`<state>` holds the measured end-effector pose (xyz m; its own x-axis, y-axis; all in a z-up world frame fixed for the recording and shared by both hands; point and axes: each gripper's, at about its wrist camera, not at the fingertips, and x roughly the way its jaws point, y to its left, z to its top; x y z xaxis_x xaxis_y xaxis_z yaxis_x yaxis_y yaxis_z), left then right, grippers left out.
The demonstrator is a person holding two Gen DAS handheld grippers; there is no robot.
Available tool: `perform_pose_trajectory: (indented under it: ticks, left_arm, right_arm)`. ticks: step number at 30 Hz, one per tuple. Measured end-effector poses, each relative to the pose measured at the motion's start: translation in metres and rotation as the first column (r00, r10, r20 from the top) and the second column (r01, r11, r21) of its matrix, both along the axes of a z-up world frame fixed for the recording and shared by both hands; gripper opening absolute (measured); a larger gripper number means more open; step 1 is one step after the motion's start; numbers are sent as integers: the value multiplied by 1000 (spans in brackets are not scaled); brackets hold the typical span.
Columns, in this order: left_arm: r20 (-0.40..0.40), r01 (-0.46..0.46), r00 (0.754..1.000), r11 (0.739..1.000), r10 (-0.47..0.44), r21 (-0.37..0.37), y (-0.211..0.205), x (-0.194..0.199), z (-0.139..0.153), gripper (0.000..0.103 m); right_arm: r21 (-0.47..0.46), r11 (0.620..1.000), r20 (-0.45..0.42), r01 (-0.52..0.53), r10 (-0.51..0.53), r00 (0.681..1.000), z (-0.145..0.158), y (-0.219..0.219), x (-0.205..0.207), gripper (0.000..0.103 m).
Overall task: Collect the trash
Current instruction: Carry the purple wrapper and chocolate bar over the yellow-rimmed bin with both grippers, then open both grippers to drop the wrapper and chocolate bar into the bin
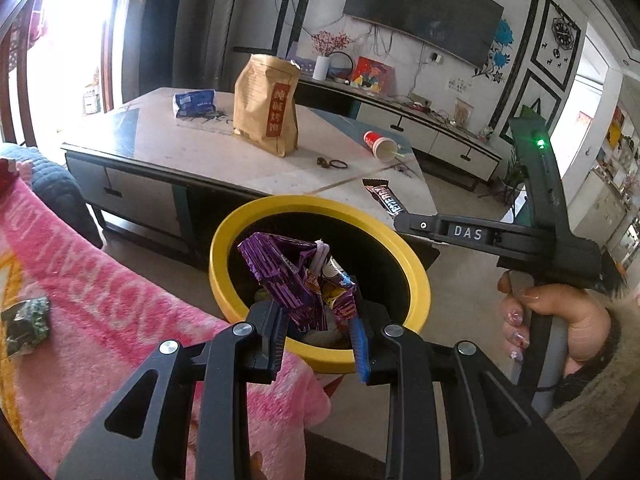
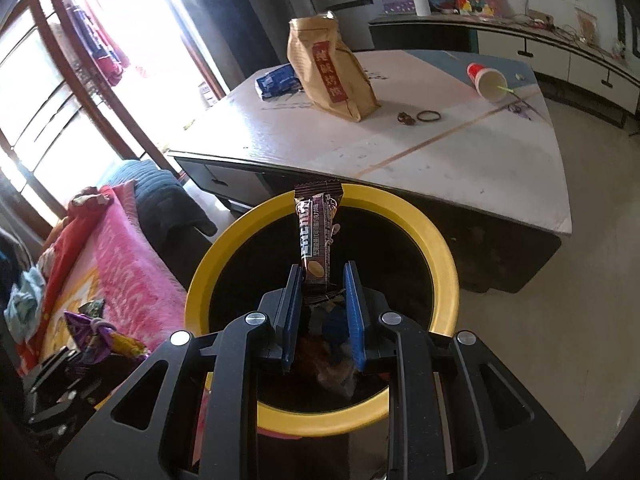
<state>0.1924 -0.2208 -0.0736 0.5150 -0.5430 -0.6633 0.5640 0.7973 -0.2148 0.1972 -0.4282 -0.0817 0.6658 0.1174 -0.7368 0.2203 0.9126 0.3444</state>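
Note:
A yellow-rimmed black bin [image 1: 224, 240] stands on the floor beside the coffee table; it also shows in the right wrist view [image 2: 448, 256]. My left gripper [image 1: 320, 320] is shut on a crumpled purple snack wrapper [image 1: 288, 280] and holds it over the bin's near rim. The wrapper also shows in the right wrist view [image 2: 96, 336]. My right gripper [image 2: 322, 296] holds a brown chocolate bar wrapper [image 2: 318, 236] upright over the bin mouth, jaws close around its lower end. In the left wrist view that gripper [image 1: 400, 220] and bar [image 1: 386, 196] sit at the bin's far right rim.
The coffee table [image 2: 360, 148] carries a brown paper bag [image 2: 332, 68], a blue packet [image 2: 278, 80], a tipped red paper cup [image 2: 486, 80], a hair tie [image 2: 429, 116]. A pink blanket [image 1: 80, 300] with a dark green wrapper [image 1: 26, 324] lies at left. Some trash lies inside the bin.

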Motion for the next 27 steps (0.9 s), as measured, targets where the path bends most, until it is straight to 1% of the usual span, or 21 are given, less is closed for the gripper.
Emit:
perform_pose_trajectory:
  ticks: [6,9,10,11,12,14,15,16,17,20,27]
  left_arm:
    - [-16,19,1000,1000,-18,22,-18,11,-14,26]
    - [-22,27,999,999,-26,22,-24,18,-18,29]
    - [-12,25,1000,999,-24,23,-26,20,-19,40]
    - [-8,23,1000,1000,-23,22,-27,22,-20,54]
    - [-8,18,1000,1000,-18,20,-28,23,-20,59]
    - [-9,5,1000,1000,-5,13,-26,25,-21,86]
    - [-3,0,1000,1000,0,9,-24,25,-20,92]
    - [8,-7,1000,1000,7,6,-21,24,-18,95]
    - [14,-15,1000,1000,14,7,-17,23,-17,95]
    - [29,-47,998,999,47,4,-6,21,-12,96]
    - [57,-137,989,990,138,-22,25,13,1,96]
  right_arm:
    - [21,1000,-8,11,-11,1000,-4,-6,0,16]
    - [37,999,-11,14,-13,1000,-6,-8,0,19]
    - [48,999,-11,16,-15,1000,-7,-9,1,26]
    - [54,998,-10,28,-27,1000,-7,-10,0,40]
    - [54,997,-8,53,-53,999,-7,-11,-1,44]
    - [56,997,-8,59,-58,998,-7,-12,0,45]
    - [55,997,-5,62,-61,998,-6,-12,-1,47]
    - [53,996,0,66,-67,998,-5,-12,-1,50]
    - [51,996,6,71,-71,997,-4,-12,-2,53]
    - [41,997,22,66,-67,998,1,-8,-2,55]
    - [-13,1000,82,8,-7,997,19,18,-4,62]
